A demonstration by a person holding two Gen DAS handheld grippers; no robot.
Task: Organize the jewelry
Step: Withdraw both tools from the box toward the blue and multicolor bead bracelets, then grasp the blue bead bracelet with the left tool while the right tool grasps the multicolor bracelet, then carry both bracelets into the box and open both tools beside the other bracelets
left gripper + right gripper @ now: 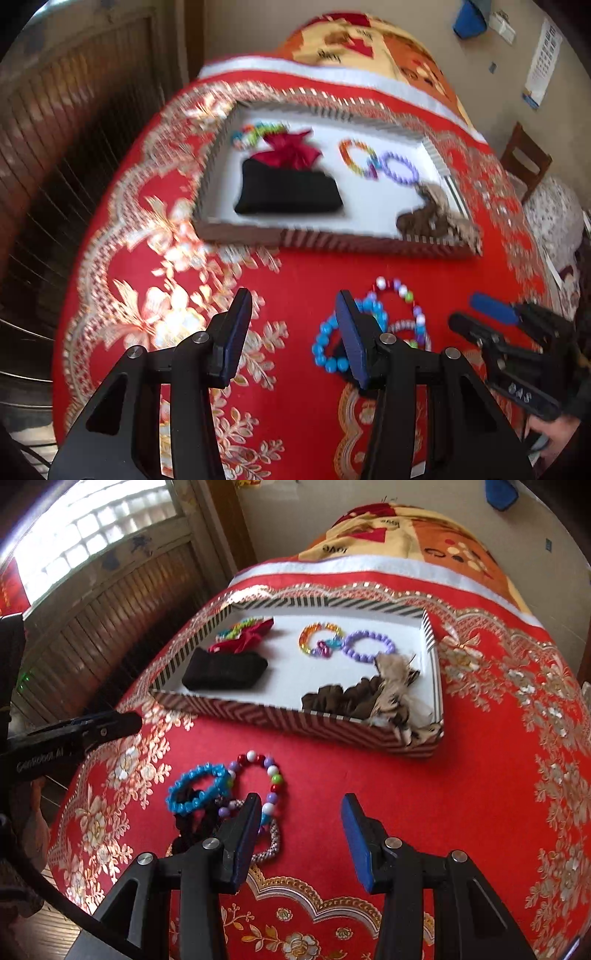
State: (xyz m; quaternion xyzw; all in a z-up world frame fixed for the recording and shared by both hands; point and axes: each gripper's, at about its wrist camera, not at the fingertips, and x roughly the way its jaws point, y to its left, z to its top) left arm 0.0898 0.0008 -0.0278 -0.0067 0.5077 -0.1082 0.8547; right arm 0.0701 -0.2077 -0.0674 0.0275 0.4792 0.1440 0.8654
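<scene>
Covering the table is a red cloth point(424, 782) with gold flowers, and on it sits a striped tray point(280, 716) holding a black pouch point(225, 672), brown scrunchies point(351, 698) and a purple bracelet point(367, 646). Nearer, outside the tray, a blue bracelet point(197, 788) touches a multicoloured bead bracelet point(275, 775). Both grippers tilt downward: left gripper point(293, 317) and right gripper point(301, 823) stand apart-jawed, gripping nothing.
</scene>
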